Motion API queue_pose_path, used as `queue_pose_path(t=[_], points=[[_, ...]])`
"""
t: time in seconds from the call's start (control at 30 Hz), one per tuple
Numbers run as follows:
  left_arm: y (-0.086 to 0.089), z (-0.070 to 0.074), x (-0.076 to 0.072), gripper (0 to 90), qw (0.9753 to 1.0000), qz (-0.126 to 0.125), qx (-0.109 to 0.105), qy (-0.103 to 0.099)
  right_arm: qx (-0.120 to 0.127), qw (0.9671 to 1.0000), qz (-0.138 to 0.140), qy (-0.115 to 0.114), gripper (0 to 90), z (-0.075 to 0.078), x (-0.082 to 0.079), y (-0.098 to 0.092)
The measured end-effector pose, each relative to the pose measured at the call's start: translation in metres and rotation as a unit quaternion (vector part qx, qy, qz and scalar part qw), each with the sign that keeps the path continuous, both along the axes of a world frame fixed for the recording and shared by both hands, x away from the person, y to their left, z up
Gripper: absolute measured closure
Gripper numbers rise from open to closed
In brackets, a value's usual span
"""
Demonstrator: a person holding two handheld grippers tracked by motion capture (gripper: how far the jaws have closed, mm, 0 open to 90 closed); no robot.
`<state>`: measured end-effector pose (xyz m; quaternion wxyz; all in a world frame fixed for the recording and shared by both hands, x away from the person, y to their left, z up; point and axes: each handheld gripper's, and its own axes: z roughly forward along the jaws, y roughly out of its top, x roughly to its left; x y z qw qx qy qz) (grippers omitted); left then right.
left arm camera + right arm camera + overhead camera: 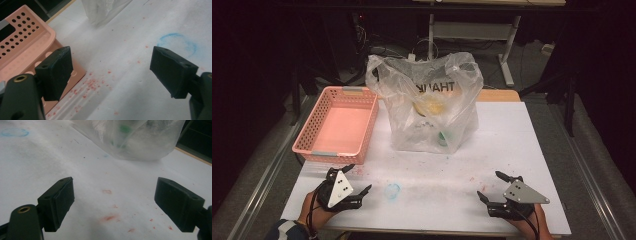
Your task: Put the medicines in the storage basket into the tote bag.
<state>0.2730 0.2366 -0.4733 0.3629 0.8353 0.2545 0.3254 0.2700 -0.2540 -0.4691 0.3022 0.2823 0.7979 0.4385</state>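
Note:
A clear plastic bag [432, 102] printed with dark letters stands upright at the middle back of the white table [512, 150]; yellow and green items show dimly inside it. The bag's lower part [140, 140] lies ahead of the right gripper, and a corner of the bag [105, 10] appears at the top of the left gripper view. A pink perforated basket [337, 125] sits at the left, with nothing in it. My left gripper [358, 179] rests open near the front left, just in front of the basket's corner [25, 50]. My right gripper [492, 186] rests open at the front right, nothing between its jaws.
A blue ring stain [393, 191] marks the table between the grippers, and red specks [90, 85] lie by the basket. Beyond the table's far edge are desk legs [509, 50] and cables on a dark floor.

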Motion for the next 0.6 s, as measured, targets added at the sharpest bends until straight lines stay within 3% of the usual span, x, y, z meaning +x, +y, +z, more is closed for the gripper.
queue_pose_path(t=[0.6], points=[[-0.0018,0.0003,0.0003,18.3,0.9999,-0.005,0.009,0.000,-0.004,0.9999,0.011,-0.003,16.9,0.0029,0.0011,0.0044]])
